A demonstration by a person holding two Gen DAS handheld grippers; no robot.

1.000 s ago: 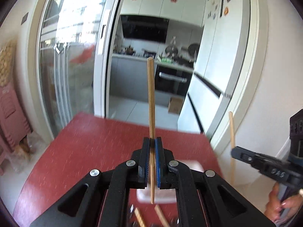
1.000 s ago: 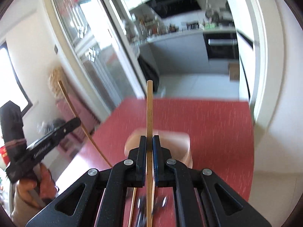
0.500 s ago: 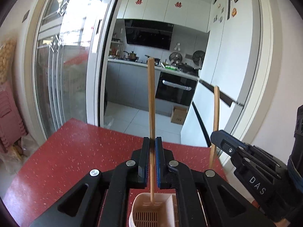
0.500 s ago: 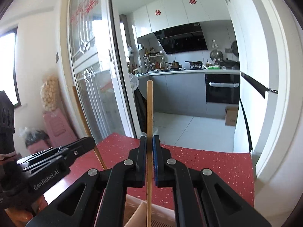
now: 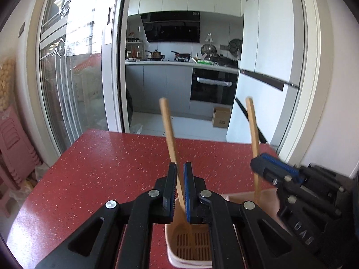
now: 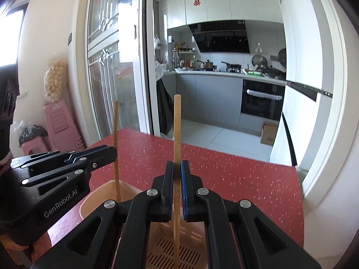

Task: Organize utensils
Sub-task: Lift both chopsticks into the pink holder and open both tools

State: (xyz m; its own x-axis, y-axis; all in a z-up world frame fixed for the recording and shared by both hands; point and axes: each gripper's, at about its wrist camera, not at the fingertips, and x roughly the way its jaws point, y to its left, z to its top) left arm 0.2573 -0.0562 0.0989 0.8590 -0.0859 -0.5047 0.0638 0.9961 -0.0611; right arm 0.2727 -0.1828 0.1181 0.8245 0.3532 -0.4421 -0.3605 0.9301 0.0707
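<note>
Above the speckled red counter [image 5: 107, 163], both black hand-held grippers hang over a pale pink plastic utensil holder with a slotted bottom [image 6: 179, 254]; the left hand-held gripper [image 5: 179, 188] has its jaws slightly spread, and a light wooden chopstick [image 5: 171, 143] passes through the gap, leaning to the left at its top and resting against the blue pad of the right-side jaw lower down; its lower end goes down into the holder, above the slotted floor; in the left wrist view the right hand-held gripper [image 5: 263, 164] enters from the right edge, and a second light wooden chopstick [image 5: 252, 130] stands near upright at its tip, its foot inside the holder's far compartment; in the right wrist view that second chopstick stands straight between the jaws of the right hand-held gripper, with a narrow gap on each side, so the jaws look just parted rather than pinching, though whether a pad touches the stick I cannot tell; its lower end reaches down to the slotted bottom; in this view the holder sits on the counter directly under both tools; beyond the counter's far edge a white-framed sliding glass door [image 5: 74, 71] opens onto a grey kitchen with a black oven [image 6: 261, 103]; stacked pink plastic stools [image 6: 60, 125] stand at the left.
</note>
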